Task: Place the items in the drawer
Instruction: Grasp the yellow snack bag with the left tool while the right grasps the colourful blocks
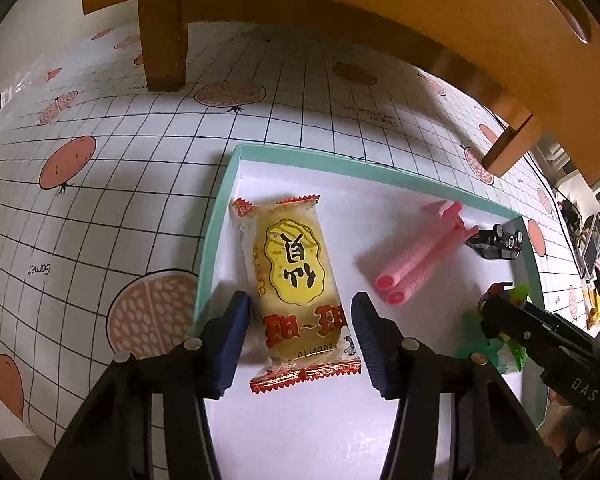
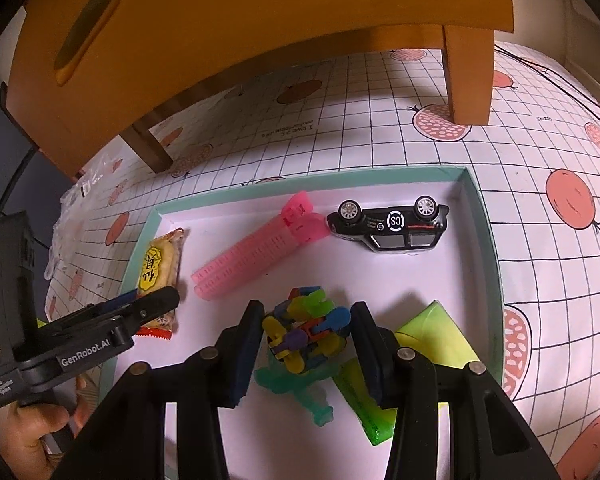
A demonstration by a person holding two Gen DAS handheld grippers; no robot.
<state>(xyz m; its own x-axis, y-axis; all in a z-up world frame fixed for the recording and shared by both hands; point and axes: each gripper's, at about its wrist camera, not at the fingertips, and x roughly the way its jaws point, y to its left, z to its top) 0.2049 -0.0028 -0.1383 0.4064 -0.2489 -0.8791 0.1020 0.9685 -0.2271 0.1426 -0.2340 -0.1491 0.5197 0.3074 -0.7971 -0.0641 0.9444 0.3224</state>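
Fingers [image 1: 236,336] flanking snack packet [image 1: 296,276] (untouched)

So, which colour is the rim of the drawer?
The drawer rim is pale teal green, and its floor inside is white. The right wrist view shows it best.

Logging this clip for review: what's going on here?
A person holds a gripper in each hand over a teal-rimmed tray. The left gripper straddles a snack packet, jaws open. The right gripper brackets a multicolored toy, not clamped. A pink clip and a toy car on its side lie nearby.
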